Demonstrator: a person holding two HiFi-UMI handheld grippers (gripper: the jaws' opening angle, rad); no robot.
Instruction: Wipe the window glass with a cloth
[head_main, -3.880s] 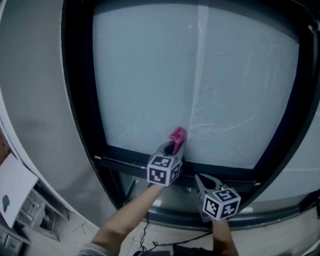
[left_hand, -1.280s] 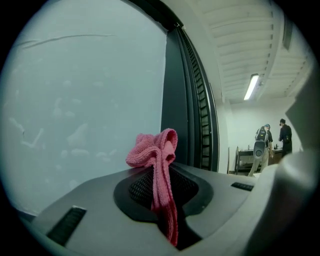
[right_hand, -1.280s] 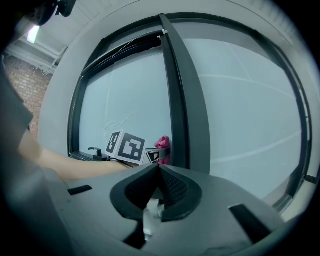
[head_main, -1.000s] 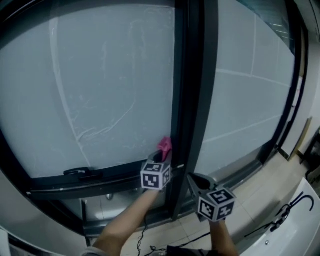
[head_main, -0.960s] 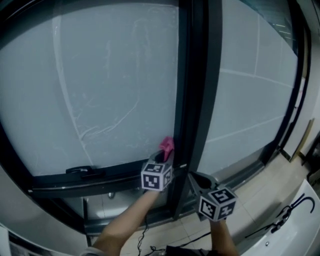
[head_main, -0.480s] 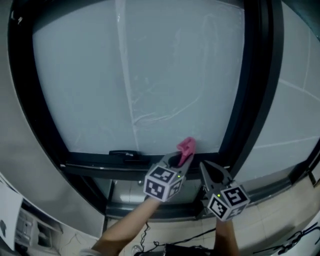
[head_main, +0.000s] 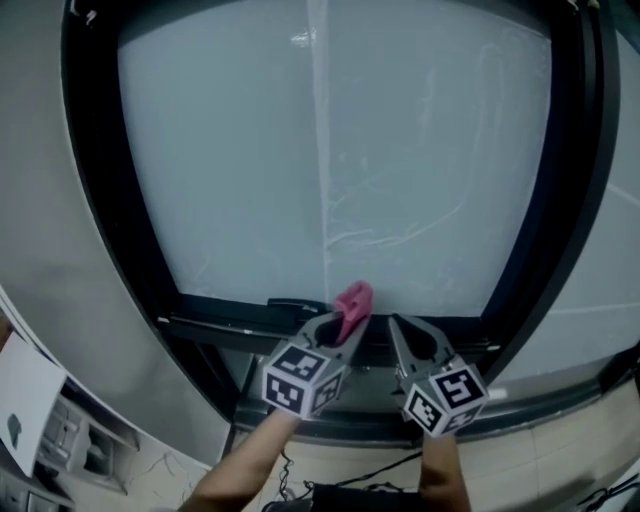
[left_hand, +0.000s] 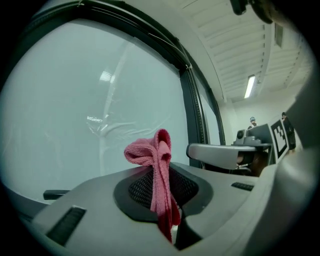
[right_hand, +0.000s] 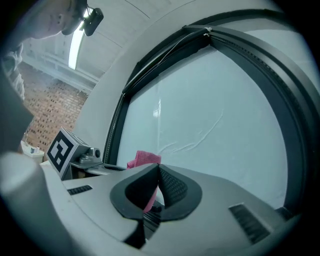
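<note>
Pinches the pink cloth tight in the left gripper, with the bunched top poking out past the tips. Seems to press that bunch onto the window glass low down, just right of the latch handle on the bottom rail.

Sits way closer to the latch handle than a second ago. Rode far right of it back then, tucked against the dark upright of the frame, and got about halfway back half a second ago. So, pretty clearly sweeps leftward along the lowest strip of the pane.

Keeps the right gripper clenched on nothing, parked right of the latch handle and just beside the cloth. Shows only a sliver of pink under its closed tips in the right gripper view, most likely just the cloth beyond.

Means roughly half a bottom pass done, at a guess. Leaves the stretch left of the latch handle to cover, plus those pale streaks higher up, above and right of the latch handle. Probably needs steady pressure to carry on left.
</note>
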